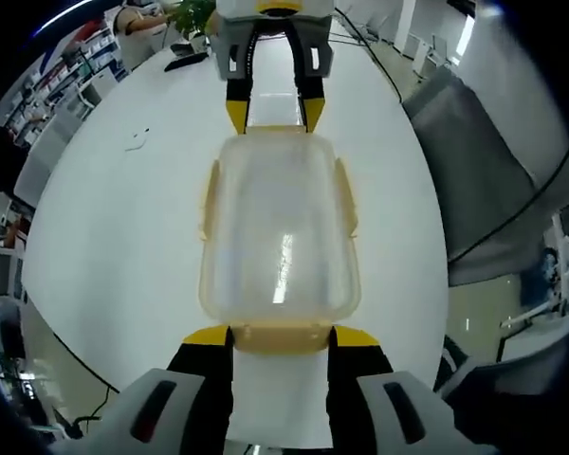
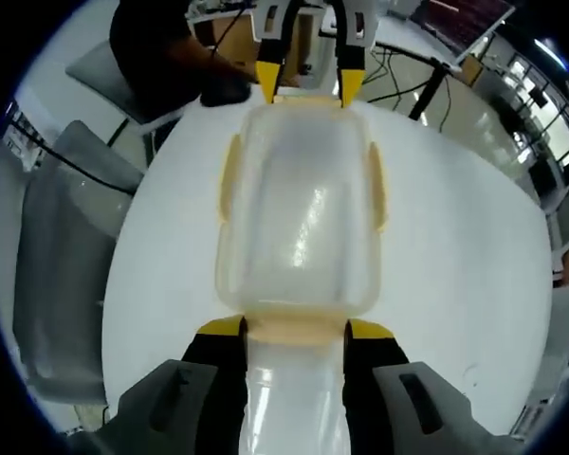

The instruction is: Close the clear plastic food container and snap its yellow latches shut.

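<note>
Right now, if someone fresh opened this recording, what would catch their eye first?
First, the clear food container with its lid on, lying in the middle of the round white table, with yellow latches along its sides. Next, the two grippers facing each other across it: the left gripper sits at one end latch and the right gripper at the opposite end, yellow-tipped fingers open on either side of each latch.
</note>
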Available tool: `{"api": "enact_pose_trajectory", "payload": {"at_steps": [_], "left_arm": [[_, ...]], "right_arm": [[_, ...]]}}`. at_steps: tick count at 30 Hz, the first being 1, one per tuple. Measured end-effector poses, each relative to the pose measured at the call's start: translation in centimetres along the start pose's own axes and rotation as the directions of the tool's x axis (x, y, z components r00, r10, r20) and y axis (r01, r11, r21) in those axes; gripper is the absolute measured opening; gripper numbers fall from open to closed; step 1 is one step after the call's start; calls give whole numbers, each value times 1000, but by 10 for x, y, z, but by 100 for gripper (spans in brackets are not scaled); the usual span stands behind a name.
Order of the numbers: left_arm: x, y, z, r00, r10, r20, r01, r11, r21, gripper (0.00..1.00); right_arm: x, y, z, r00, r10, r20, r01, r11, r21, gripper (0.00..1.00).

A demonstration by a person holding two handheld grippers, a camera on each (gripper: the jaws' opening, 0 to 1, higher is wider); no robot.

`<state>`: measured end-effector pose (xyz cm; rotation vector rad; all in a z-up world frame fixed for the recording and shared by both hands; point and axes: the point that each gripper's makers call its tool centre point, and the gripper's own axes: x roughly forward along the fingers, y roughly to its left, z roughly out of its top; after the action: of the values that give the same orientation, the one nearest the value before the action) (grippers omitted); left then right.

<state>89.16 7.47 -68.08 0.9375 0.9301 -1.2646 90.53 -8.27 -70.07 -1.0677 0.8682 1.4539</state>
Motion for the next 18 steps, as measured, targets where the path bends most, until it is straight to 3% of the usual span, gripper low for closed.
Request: {"api": "enact_pose_trajectory", "payload": {"at_steps": [10, 18], "left_arm": [[-11, -5, 34, 1000, 20, 6, -20, 1000, 6, 32], [-6, -9, 60, 999, 29, 26, -29, 1000, 6, 32]], "right_arm": [[-26, 9, -17, 1000, -4, -4, 4, 1000, -4, 35], [-38, 13, -40, 1000, 1, -25, -2, 1000, -5, 35]]}}
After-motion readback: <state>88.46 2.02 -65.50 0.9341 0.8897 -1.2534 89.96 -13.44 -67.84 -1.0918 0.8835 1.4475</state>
